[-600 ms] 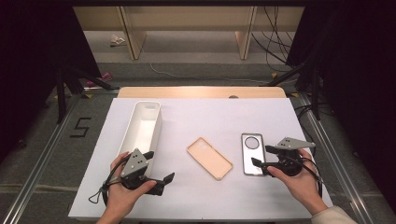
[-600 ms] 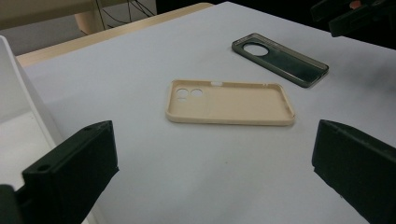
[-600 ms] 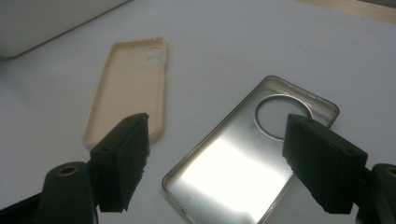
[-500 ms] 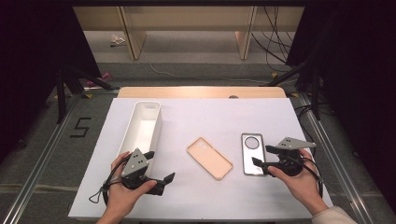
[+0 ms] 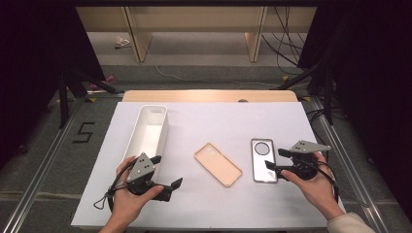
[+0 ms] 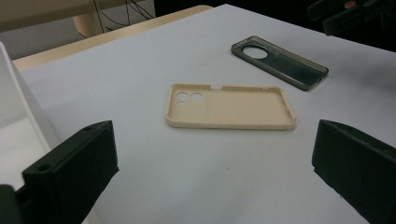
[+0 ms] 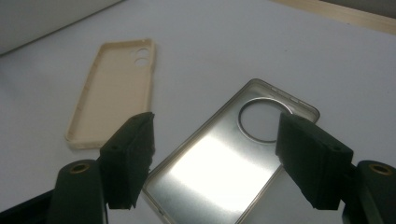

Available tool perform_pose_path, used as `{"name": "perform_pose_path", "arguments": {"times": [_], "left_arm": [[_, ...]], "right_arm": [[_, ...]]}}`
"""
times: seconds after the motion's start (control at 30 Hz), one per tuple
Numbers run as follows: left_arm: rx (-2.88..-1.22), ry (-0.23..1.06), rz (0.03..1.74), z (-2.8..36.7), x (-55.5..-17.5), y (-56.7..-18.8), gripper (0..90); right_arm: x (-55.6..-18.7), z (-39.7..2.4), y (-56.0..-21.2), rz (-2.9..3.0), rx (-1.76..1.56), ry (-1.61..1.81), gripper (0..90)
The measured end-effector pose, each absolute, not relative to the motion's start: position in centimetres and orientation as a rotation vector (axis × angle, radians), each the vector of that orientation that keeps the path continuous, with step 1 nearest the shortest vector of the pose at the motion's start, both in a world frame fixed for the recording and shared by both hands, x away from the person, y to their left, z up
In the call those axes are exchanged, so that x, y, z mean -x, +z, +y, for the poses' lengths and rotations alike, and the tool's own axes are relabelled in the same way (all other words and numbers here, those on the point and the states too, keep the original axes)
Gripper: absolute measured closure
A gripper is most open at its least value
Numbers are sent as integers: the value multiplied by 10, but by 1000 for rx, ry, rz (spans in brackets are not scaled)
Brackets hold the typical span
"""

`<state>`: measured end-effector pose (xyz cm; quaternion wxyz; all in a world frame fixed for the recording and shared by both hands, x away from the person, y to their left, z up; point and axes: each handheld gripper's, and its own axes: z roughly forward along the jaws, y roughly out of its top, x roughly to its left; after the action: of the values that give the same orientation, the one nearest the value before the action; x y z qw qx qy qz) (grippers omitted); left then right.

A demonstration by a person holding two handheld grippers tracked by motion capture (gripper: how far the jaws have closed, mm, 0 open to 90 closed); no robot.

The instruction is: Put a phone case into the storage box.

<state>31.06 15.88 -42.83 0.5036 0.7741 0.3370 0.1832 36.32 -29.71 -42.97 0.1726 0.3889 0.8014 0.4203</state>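
White rectangular surface: carries every item listed.

Long white plastic bin: along the left edge, long axis running from near edge to far edge; interior empty as far as visible.

Dark translucent phone case with a round camera opening: near the right edge, open side up, long axis near-to-far, round opening at the far end. It lies just in front of the right tool, partly between that tool's black jaws in the right gripper view; the jaws stand spread, pads not yet on its rim.

Beige phone case with two small holes: mid-surface, open side up, long axis slanted, well apart from both tools; nothing in it.

Left tool: at the near-left corner beside the bin, jaws spread wide, holding nothing. The right hand is judged nearer to the dark case.
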Motion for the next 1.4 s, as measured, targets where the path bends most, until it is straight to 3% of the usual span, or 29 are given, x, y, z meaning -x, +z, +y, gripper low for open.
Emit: {"name": "perform_pose_path", "arguments": {"times": [0.37, 0.73, 0.83, 1.4], "left_arm": [[-1890, 494, 828, 169, -320, -432, 0], [-1909, 487, 818, 168, -322, -433, 0], [-1918, 496, 818, 169, -323, -434, 0], [-1925, 510, 819, 170, -325, -435, 0]], "right_arm": [[-367, -288, -427, 2412, -930, 1151, 279], [-378, -263, -426, 2752, -472, 592, 410], [-378, -252, -431, 2821, -350, 348, 413], [-378, -231, -445, 2839, -176, 45, 418]]}}
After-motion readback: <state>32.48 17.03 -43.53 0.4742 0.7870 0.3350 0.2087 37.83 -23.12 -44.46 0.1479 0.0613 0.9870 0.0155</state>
